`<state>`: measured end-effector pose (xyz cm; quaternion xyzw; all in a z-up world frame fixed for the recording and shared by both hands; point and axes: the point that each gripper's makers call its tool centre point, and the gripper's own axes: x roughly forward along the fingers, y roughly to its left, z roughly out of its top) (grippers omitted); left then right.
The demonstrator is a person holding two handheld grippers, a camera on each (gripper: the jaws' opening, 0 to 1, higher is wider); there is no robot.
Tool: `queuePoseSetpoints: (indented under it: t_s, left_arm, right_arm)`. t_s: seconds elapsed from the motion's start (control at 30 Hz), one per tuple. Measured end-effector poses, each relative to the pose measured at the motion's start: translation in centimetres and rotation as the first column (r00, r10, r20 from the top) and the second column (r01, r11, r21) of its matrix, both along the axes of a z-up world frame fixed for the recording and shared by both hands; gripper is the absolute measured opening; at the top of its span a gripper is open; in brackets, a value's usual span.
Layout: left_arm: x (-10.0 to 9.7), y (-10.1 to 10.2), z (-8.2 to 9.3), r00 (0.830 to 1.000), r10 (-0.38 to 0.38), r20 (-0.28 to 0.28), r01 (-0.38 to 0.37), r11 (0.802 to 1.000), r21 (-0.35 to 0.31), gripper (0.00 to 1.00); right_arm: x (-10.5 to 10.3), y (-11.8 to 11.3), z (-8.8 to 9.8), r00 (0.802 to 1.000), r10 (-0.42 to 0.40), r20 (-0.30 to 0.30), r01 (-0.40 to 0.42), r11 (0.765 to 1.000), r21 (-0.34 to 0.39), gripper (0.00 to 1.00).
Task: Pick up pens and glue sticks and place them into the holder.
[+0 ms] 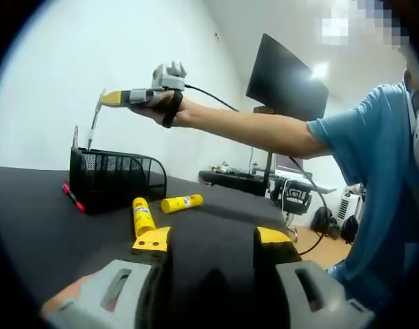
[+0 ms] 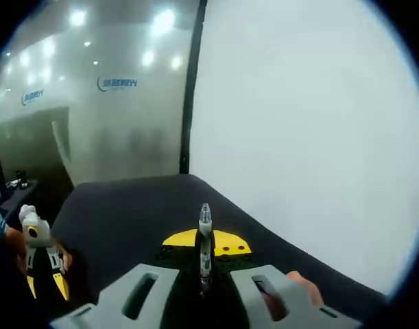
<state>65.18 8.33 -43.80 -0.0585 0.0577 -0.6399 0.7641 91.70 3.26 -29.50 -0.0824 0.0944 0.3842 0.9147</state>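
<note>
Pen: a clear-barrelled pen (image 2: 205,243) is pinched between the pressed-in jaws of the right gripper (image 2: 205,248); in the left gripper view it (image 1: 96,116) is seen at upper left, hanging tip-down from that gripper (image 1: 113,99).
Key relation: the pen's long axis runs nearly upright, and its lower end is held just above the rear left rim of the black mesh holder (image 1: 116,177); a downward move is judged to be what remains.
Holder: it stands on the dark worktop (image 1: 31,226) at left centre, with something thin already upright in its left corner.
Glue sticks: two yellow glue sticks (image 1: 142,216) (image 1: 182,203) lie just right of the holder, apart from each other.
Red pen: a red pen (image 1: 73,197) lies against the holder's left base.
Left gripper: the left gripper (image 1: 212,241) is low at the frame's bottom, jaws spread and holding nothing, the nearer glue stick just beyond its left tip.
Room: open worktop lies ahead; its far edge sits behind the holder.
</note>
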Motion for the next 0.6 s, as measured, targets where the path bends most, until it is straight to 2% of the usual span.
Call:
queuePoseSetpoints:
  t_s: [0.3, 0.53, 0.6]
  left_arm:
    - [0.0, 0.0, 0.0, 1.000, -0.001, 0.000, 0.001, 1.000, 0.000, 0.44]
    - [0.0, 0.0, 0.0, 1.000, -0.001, -0.001, 0.001, 1.000, -0.001, 0.44]
    - [0.0, 0.0, 0.0, 1.000, -0.001, 0.000, 0.001, 1.000, -0.002, 0.44]
  right_arm:
    - [1.0, 0.5, -3.2, 0.998, -0.005, -0.056, 0.003, 0.999, -0.037, 0.03]
    - [1.0, 1.2, -4.5, 0.996, -0.008, -0.085, 0.005, 1.000, -0.028, 0.03]
    - [1.0, 1.2, -5.0, 0.996, -0.014, -0.091, 0.009, 0.998, -0.055, 0.03]
